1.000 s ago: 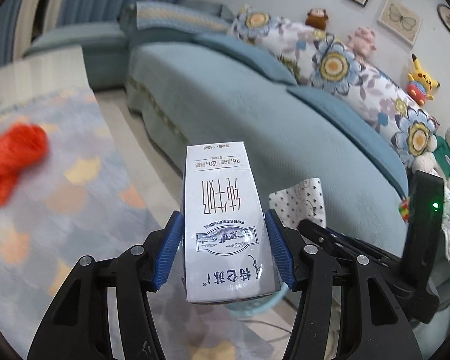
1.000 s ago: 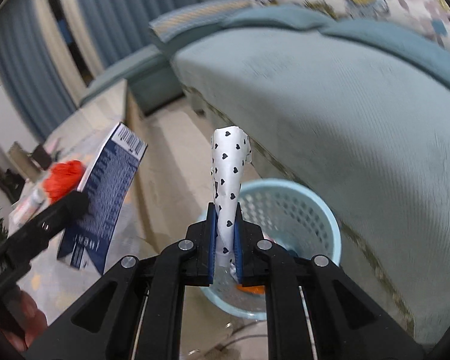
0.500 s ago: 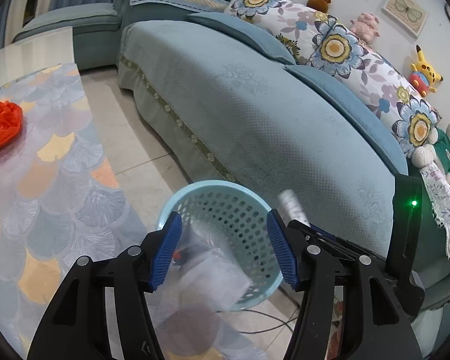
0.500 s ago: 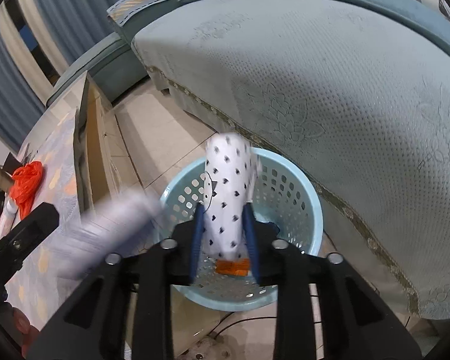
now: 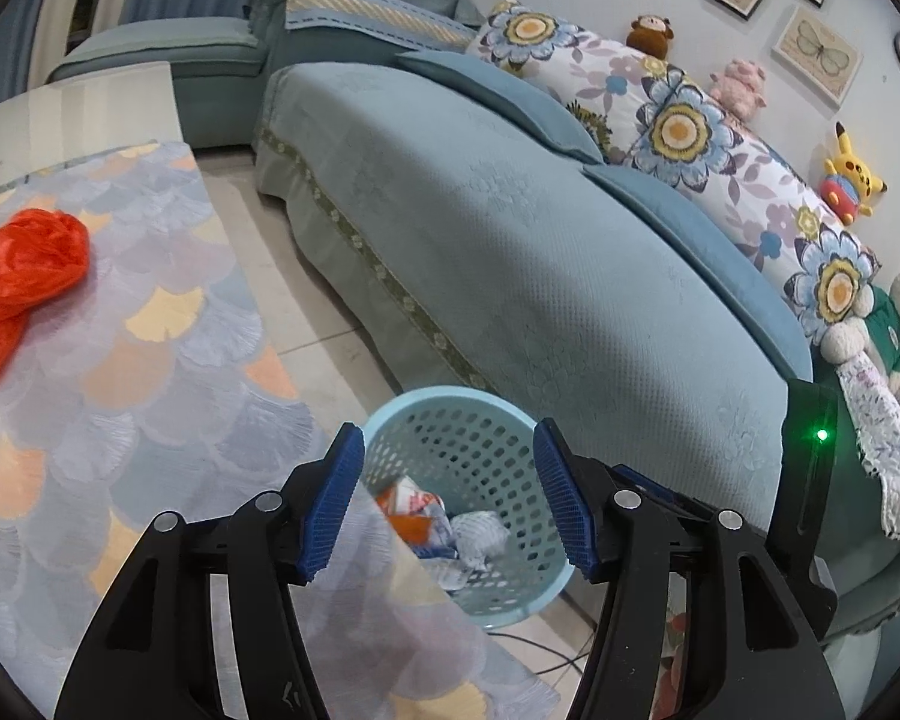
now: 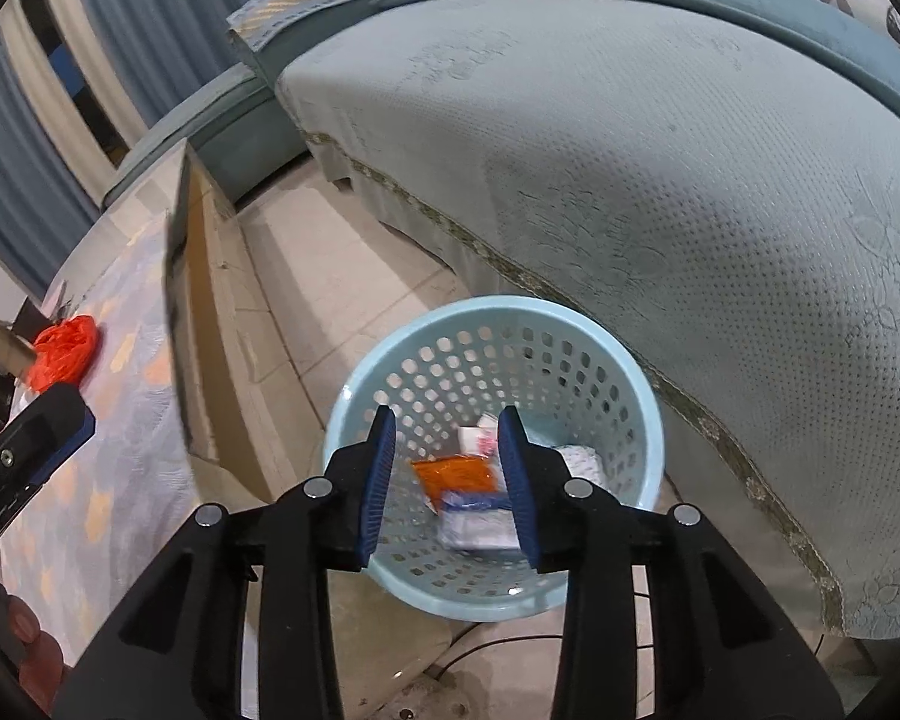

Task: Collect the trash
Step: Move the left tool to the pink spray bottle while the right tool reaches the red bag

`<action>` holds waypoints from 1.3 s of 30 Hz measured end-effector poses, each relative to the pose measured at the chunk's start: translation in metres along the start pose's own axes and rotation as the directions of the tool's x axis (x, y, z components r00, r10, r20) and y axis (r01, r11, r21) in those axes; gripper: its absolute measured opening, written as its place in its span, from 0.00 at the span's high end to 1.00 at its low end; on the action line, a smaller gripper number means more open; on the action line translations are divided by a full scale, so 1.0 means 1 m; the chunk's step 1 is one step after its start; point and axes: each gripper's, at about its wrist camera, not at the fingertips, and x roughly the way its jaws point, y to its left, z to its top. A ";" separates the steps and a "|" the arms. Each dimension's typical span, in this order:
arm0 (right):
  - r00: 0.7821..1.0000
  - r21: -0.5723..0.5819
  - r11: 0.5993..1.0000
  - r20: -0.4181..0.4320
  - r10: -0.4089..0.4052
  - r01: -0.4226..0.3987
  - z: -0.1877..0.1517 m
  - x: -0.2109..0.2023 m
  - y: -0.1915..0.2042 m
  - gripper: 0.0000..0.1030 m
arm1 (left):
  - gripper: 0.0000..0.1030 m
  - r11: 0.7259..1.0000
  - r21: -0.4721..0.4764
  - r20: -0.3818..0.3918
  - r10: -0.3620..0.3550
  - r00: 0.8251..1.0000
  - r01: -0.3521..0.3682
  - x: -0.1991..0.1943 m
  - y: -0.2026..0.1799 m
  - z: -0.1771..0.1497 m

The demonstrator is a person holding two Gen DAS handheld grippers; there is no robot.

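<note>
A light blue perforated waste basket (image 5: 510, 414) (image 6: 642, 396) stands on the tiled floor between the table and the sofa. Inside lie the white milk carton (image 6: 480, 531), an orange wrapper (image 6: 459, 474) and crumpled white paper (image 5: 480, 534). My left gripper (image 5: 450, 501) is open and empty above the basket's near rim. My right gripper (image 6: 447, 477) is open and empty directly over the basket. A crumpled red plastic bag (image 5: 21, 270) (image 6: 63, 351) lies on the table to the left.
The table has a patterned cloth (image 5: 120, 390) at the left. A teal sofa (image 5: 540, 252) with floral cushions and plush toys runs along the right. A black cable (image 6: 498, 642) lies on the floor by the basket.
My left gripper opened and dropped the milk carton into the basket. My right gripper opened and released the heart-patterned paper into the basket. Both are now empty.
</note>
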 end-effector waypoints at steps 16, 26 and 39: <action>0.967 -0.236 0.956 0.144 0.210 -0.173 0.006 -0.052 0.148 0.45 | 0.44 0.982 -0.149 0.239 0.148 0.960 -0.115 -0.129 0.089 0.041; 0.950 -0.365 0.896 0.083 0.302 -0.253 0.001 -0.010 0.258 0.35 | 0.29 0.866 -0.283 0.271 0.484 0.832 -0.412 -0.218 0.233 0.041; 0.954 -0.479 0.831 -0.057 0.293 -0.284 -0.032 0.070 0.368 0.32 | 0.29 0.706 -0.539 0.126 0.607 0.785 -0.459 -0.222 0.393 0.006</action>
